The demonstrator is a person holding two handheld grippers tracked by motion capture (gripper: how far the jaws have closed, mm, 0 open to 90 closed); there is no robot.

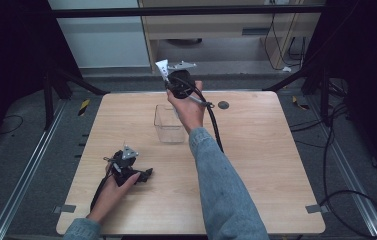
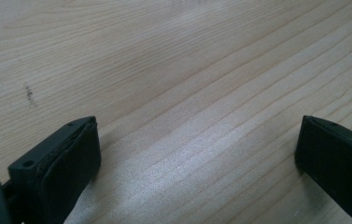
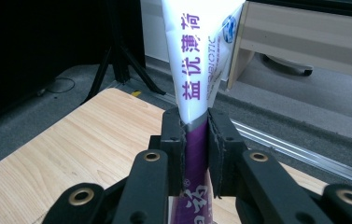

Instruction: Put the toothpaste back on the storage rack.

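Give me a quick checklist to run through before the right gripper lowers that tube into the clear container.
1. Grip on the tube: ok. The right gripper is shut on it, with both fingers pressed to its sides.
2. Tube orientation: ok. It stands upright, along the fingers.
3. Clear container upright with its mouth open: ok.
4. Container contents: cannot tell. It looks see-through with nothing obvious in it.
5. Tube lined up over the container: not ok. In the high view the gripper is held past its far edge.
6. Left gripper out of the way: ok. It is open and low over the table, near the front left.
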